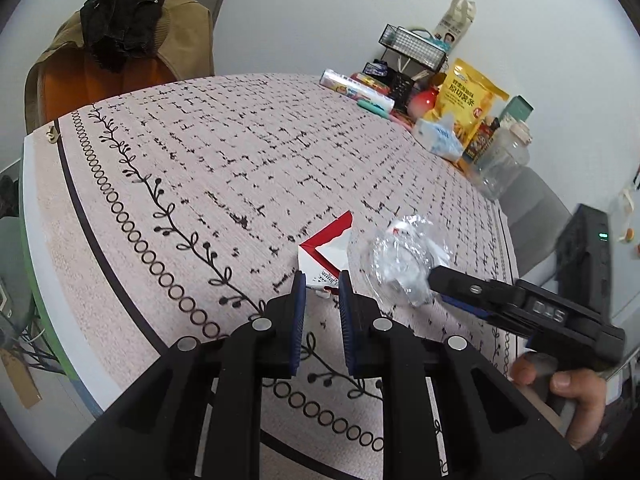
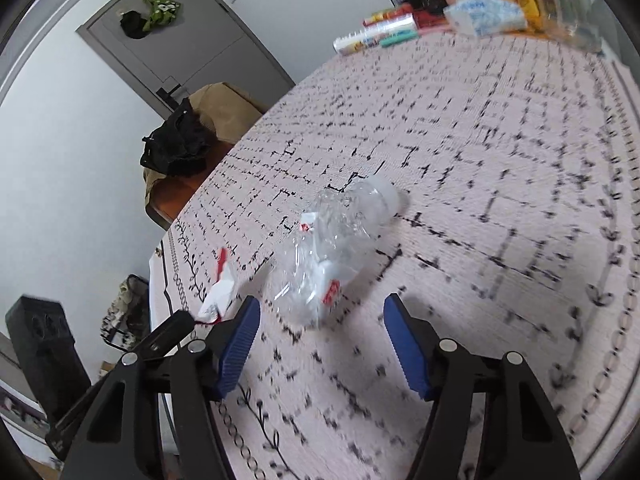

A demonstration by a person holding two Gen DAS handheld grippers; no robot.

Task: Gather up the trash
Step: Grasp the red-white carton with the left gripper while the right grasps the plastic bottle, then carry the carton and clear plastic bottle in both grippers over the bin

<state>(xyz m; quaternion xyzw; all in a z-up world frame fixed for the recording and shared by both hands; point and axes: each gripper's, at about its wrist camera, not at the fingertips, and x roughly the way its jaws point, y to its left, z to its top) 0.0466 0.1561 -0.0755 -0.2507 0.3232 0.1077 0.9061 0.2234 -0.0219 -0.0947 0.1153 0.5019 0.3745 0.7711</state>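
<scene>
A crushed clear plastic bottle (image 2: 332,248) with a white cap lies on the patterned tablecloth (image 2: 460,152); it also shows in the left wrist view (image 1: 404,260). A torn red and white paper packet (image 1: 326,250) lies just left of it, also seen in the right wrist view (image 2: 219,292). My left gripper (image 1: 322,286) is open a little, its tips right at the packet's near edge, not closed on it. My right gripper (image 2: 320,312) is wide open, its blue pads (image 2: 240,340) on either side of the bottle's near end. It shows in the left wrist view (image 1: 436,280) beside the bottle.
Snack bags, a tissue pack (image 1: 438,138), a clear jar (image 1: 502,160), a wire rack and rolled packets stand along the table's far right side. A chair with dark clothes (image 1: 120,28) stands behind the table. A black box (image 2: 44,344) stands on the floor.
</scene>
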